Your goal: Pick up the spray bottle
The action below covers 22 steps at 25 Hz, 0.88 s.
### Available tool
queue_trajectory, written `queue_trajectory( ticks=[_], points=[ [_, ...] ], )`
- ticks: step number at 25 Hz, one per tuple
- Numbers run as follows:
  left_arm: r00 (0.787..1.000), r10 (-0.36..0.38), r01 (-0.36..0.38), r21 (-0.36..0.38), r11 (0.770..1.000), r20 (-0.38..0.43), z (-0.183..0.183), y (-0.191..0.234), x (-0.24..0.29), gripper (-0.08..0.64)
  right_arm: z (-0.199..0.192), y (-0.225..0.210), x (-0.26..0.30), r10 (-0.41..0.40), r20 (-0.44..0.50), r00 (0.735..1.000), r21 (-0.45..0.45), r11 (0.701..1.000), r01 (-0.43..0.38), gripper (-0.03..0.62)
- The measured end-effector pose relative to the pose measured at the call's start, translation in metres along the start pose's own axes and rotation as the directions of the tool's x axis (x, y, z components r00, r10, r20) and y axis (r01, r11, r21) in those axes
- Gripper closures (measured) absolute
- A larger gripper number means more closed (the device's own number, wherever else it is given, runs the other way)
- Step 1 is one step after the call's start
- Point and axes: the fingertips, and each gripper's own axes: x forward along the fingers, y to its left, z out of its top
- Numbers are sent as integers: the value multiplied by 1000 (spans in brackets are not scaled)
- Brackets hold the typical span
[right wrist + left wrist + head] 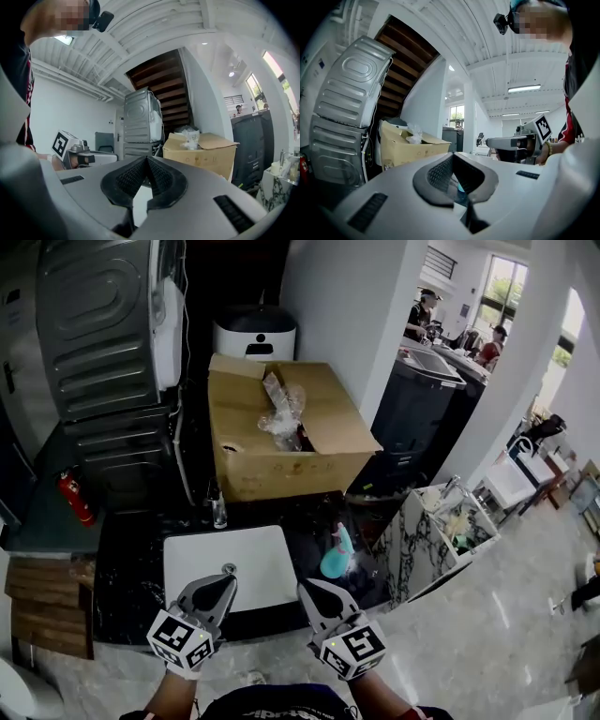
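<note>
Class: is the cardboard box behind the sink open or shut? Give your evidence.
Open. The cardboard box has its top flaps spread apart, and crumpled clear plastic sticks out of it.

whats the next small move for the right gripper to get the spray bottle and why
Probably open the right hand-held gripper and ease it forward: its jaws are together and empty, and the teal spray bottle sits just ahead of it on the dark counter, right of the white sink.

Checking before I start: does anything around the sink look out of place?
A big open cardboard box sits on the counter right behind the white sink, crumpled plastic sticking out its top; odd there.
</note>
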Motion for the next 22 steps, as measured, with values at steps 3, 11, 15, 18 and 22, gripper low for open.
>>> queue_trajectory(
  ticks=[3, 11, 15, 18, 22],
  points=[
    [1000, -29, 29, -4, 1000, -3, -5, 0, 17, 545, -7, -17, 2, -27, -17, 999, 3, 1000, 27, 555],
    [998, -54, 54, -23, 998, -20, -20, -8, 65, 545, -27, -89, -5, -120, -52, 991, -3, 993, 120, 552],
    [998, -49, 47, -38, 998, -38, -25, -14, 81, 545, -42, -130, -11, -166, -76, 983, -2, 986, 167, 534],
    [998, -42, 40, -39, 998, -56, -31, -17, 90, 545, -56, -153, -12, -184, -99, 978, -12, 983, 184, 480],
    [997, -29, 27, -39, 999, -71, -37, -16, 97, 545, -72, -174, -7, -198, -118, 973, -45, 980, 194, 428]
  ],
)
